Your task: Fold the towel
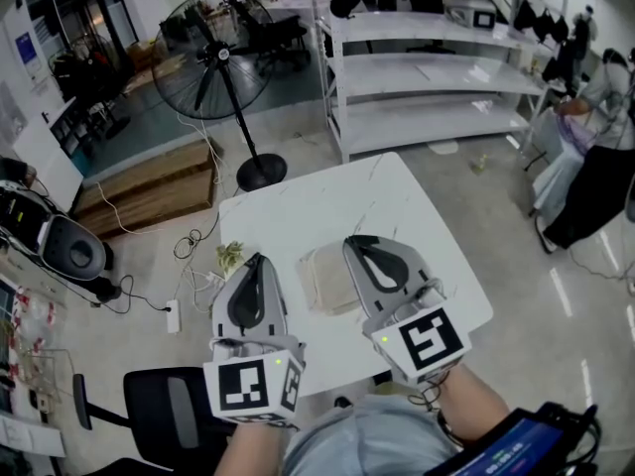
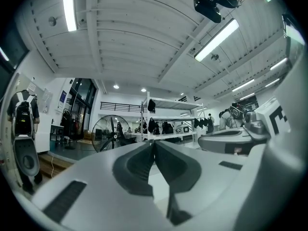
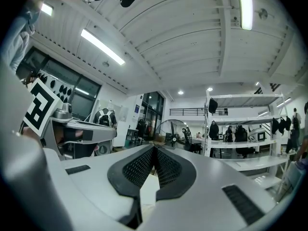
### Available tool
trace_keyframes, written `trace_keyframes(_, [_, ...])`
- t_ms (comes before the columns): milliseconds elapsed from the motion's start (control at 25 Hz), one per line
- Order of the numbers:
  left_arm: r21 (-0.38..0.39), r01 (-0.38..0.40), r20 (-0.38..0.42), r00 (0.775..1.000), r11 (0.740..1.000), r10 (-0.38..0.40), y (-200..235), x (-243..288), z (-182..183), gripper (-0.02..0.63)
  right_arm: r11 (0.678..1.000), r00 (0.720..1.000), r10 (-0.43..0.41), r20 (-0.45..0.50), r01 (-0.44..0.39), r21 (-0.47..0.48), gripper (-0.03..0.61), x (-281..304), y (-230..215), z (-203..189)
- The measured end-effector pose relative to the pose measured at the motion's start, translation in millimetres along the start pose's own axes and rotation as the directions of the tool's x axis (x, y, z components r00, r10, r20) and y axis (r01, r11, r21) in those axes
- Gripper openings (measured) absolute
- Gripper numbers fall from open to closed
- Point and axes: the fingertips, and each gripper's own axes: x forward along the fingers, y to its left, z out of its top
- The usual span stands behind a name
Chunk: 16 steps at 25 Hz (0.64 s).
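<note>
Cream cloth, the towel (image 1: 327, 278) lies folded small on the white table (image 1: 317, 201), between the two grippers. Its right edge is hidden behind the right gripper (image 1: 353, 244), whose jaws are pressed together on nothing. The left gripper (image 1: 257, 260), just beside the towel, is likewise closed and empty. The towel's layers are too small to make out.

I count one towel (image 1: 329, 278), one table (image 1: 298, 211), two grippers, namely the left gripper (image 1: 256, 259) and the right gripper (image 1: 354, 242), one fan (image 1: 211, 58), one shelf rack (image 1: 427, 72) and one chair (image 1: 164, 410).
</note>
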Motion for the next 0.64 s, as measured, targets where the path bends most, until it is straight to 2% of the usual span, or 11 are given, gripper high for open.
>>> trace_keyframes(640, [0.004, 0.004, -0.010, 1.000, 1.000, -0.004, -3.5, 4.5, -2.8, 0.008, 1.000, 1.000, 0.005, -0.001, -0.005, 0.005, 0.012, 0.7, -1.7, -2.7])
